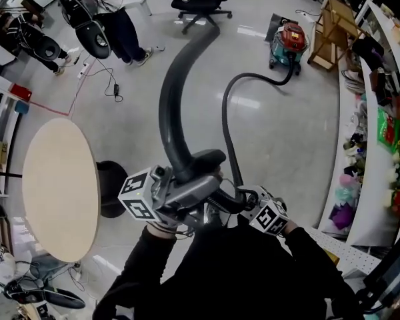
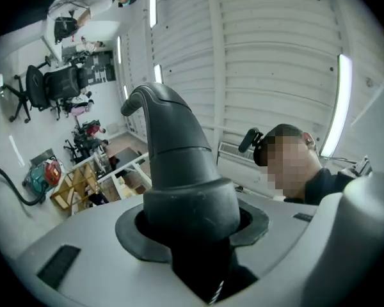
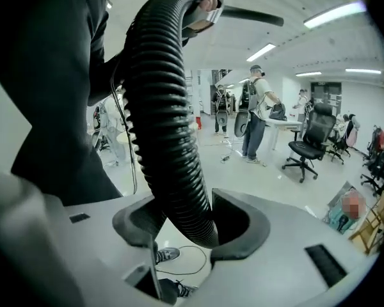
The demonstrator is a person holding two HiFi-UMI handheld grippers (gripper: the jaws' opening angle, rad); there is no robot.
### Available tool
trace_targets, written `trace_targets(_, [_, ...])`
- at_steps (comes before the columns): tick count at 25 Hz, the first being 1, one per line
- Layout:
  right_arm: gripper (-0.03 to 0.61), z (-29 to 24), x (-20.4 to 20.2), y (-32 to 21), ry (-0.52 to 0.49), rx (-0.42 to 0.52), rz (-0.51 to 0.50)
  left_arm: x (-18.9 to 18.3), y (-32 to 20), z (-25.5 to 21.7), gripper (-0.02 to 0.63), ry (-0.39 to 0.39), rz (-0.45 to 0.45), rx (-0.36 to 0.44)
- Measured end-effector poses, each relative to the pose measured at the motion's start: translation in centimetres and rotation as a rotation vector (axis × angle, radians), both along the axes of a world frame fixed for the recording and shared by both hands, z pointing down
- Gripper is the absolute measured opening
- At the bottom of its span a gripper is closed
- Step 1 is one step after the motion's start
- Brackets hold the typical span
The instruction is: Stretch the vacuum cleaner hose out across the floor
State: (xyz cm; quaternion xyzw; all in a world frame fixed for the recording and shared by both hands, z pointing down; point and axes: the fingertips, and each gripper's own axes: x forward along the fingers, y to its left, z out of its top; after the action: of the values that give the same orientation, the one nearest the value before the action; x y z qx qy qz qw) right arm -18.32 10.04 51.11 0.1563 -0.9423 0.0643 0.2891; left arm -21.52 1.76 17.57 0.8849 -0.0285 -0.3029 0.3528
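Head view: black ribbed vacuum hose (image 1: 228, 112) snakes from red-and-teal canister vacuum cleaner (image 1: 290, 42), end raised well away from it.
Left gripper view: left claw (image 2: 192, 235) clamps dark grey rigid curved hose handle (image 2: 179, 165).
Right gripper view: right claw (image 3: 192, 229) grips the hose. A hard tug could tip the vacuum cleaner, or the ribs could slip.

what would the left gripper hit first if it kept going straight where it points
The smooth dark grey curved vacuum wand clamped in the left gripper fills that line; beyond it, only the white panelled ceiling, depth unclear.
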Motion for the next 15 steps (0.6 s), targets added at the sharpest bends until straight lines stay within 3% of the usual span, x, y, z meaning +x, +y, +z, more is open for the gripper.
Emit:
trace_targets(3, [0.208, 0.7, -4.1, 2.8, 0.037, -0.046, -0.058, -8.8, -1.8, 3.6, 0.215, 0.106, -0.107, -0.125])
trace_targets(6, [0.196, 1.4, -6.6, 7.5, 0.069, -0.154, -0.159, -16.7, -3.8, 10.8, 0.215, 0.248, -0.207, -0.389])
trace_targets(8, [0.193, 1.5, -7.7, 10.8, 0.078, -0.25, -0.239, -19.9, -3.8, 15.9, 0.216, 0.298, -0.256, -0.551])
trace_targets(11, [0.19, 1.7, -7.5, 14.7, 0.111, -0.41, -0.335, -20.5, -1.6, 20.8, 0.233, 0.291, -0.286, -0.687])
trace_targets(15, [0.19, 1.4, -5.1, 18.2, 0.106, -0.529, -0.398, -18.4, 1.2, 24.3, 0.245, 0.22, -0.305, -0.749])
